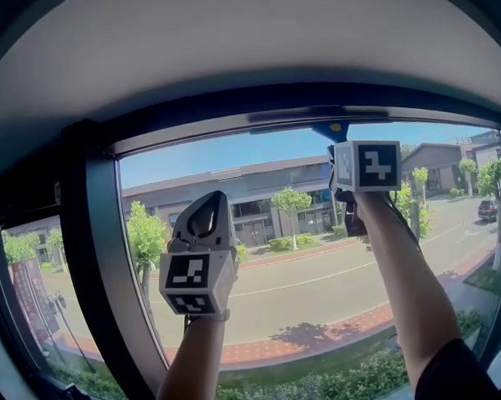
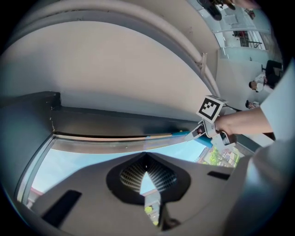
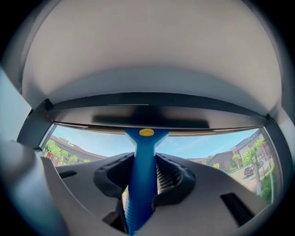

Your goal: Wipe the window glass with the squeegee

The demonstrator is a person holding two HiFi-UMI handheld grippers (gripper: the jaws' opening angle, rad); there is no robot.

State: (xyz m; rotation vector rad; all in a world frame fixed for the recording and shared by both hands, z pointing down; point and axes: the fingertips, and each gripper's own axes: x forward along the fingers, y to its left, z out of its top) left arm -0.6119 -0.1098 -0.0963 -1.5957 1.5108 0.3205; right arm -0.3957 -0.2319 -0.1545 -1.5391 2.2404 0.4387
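1. The right tool (image 1: 340,143) is raised to the top edge of the window glass (image 1: 319,275), right of middle. Its marker cube (image 1: 367,165) faces the head view, and the forearm reaches up from the lower right.
2. In the right gripper view, the right tool (image 3: 144,177) is clamped on the blue handle of the squeegee (image 3: 140,156), with a jaw on each side of it. The handle runs up between the jaws to a yellow dot at its neck.
3. The squeegee blade is a dark horizontal bar lying along the top edge of the glass, right under the upper bar of the window frame (image 3: 152,102). Can't tell if the rubber actually presses the pane.
4. In the head view, only the blue neck of the squeegee (image 1: 330,131) pokes out above the right tool, at the top edge.
5. The left tool (image 1: 206,215) is held up lower down, in front of the left half of the glass and well apart from the right tool. Its own marker cube sits just above the wrist.
6. In the left gripper view, the left tool (image 2: 145,177) has its jaw tips together with nothing between them. Only sky and street show through the slot behind.
7. That same view catches the right tool (image 2: 205,129) off to the right at the top edge, with a blue strip of the squeegee (image 2: 182,133) running along the frame.
8. The dark window frame (image 1: 105,266) has a thick upright at the glass's left edge.
9. Outside are buildings, trees, a road and a parked car (image 1: 487,207) at the far right.
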